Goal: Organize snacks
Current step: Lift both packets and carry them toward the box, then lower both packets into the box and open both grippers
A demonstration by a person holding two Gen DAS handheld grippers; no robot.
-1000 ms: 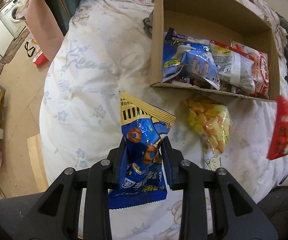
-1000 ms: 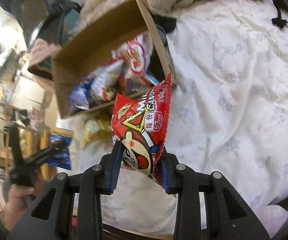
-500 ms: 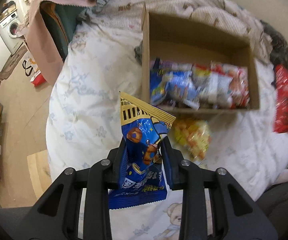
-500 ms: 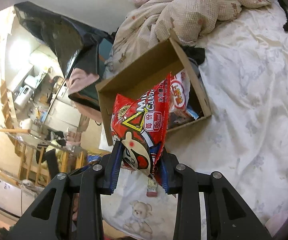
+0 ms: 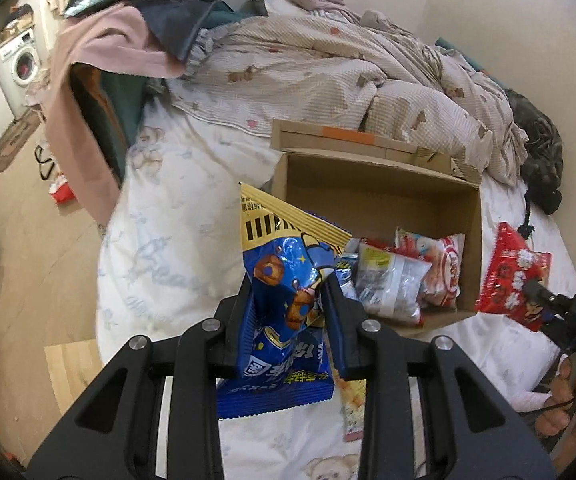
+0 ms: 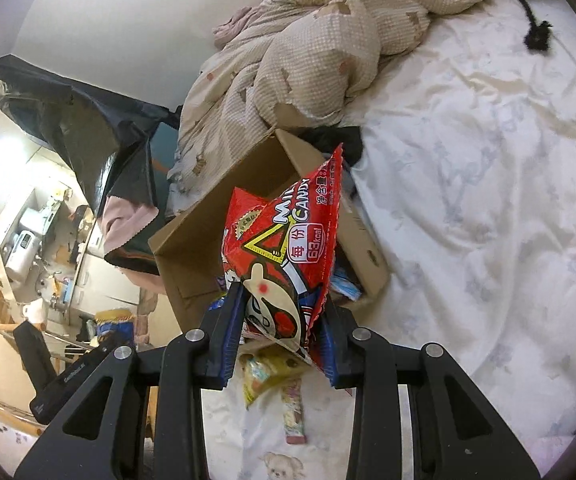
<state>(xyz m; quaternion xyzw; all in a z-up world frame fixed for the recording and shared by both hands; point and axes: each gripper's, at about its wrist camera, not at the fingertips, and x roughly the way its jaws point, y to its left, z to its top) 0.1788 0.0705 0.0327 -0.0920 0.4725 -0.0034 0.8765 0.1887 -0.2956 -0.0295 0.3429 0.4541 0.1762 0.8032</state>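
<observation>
Low in the centre of the left wrist view, the left gripper [image 5: 288, 292] is clamped on a blue snack bag [image 5: 284, 280] that stands upright, long axis rising toward the frame's middle. Low in the right wrist view the right gripper [image 6: 282, 312] pinches a red candy bag [image 6: 288, 248] the same way. On the sheet under both lies a yellow snack packet [image 6: 266, 372]. Farther off, the cardboard box [image 5: 368, 184] sits open on the bed [image 6: 488, 200], packets filling its near end, its far end bare. From the left gripper it lies ahead and right; the red bag already overlaps its opening, so the right hand seems nearer a drop. A second ago the box filled the upper frame; both views have since pulled back and tilted up.
</observation>
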